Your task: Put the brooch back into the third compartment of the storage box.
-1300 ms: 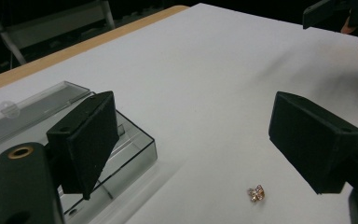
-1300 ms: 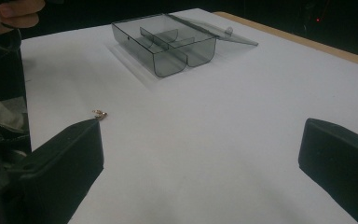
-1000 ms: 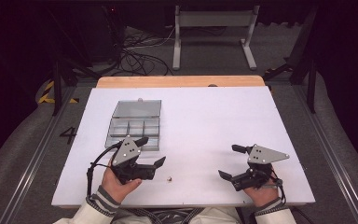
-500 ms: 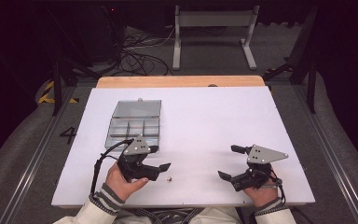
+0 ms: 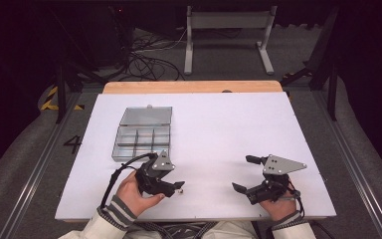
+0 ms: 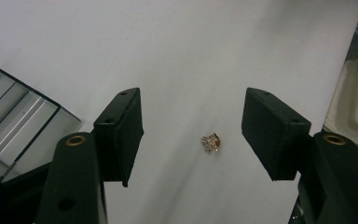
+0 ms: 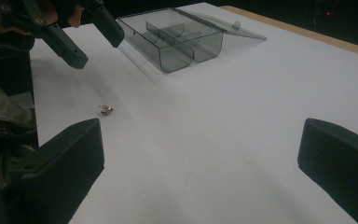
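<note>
A tiny gold, sparkly trinket (image 5: 181, 190) lies on the white table (image 5: 219, 129) near its front edge. My left gripper (image 5: 172, 181) hangs open just above and left of it; in the left gripper view the trinket (image 6: 211, 142) lies on the table between the two spread jaws of that gripper (image 6: 193, 126), touching neither. My right gripper (image 5: 242, 173) stands open at the front right with nothing in it (image 7: 200, 154). From there the trinket (image 7: 105, 110) shows at the left, below the left gripper (image 7: 88, 35).
A clear plastic compartment box (image 5: 135, 144) with its lid folded back sits at the table's left middle, behind the left hand; the box (image 7: 177, 42) looks empty. One corner of the box (image 6: 9, 121) lies close to the left jaw. A wooden strip (image 5: 189, 87) borders the far edge.
My left gripper has moved right and tipped down over the trinket, which now lies between its jaws. The right gripper and the box have stayed put.
</note>
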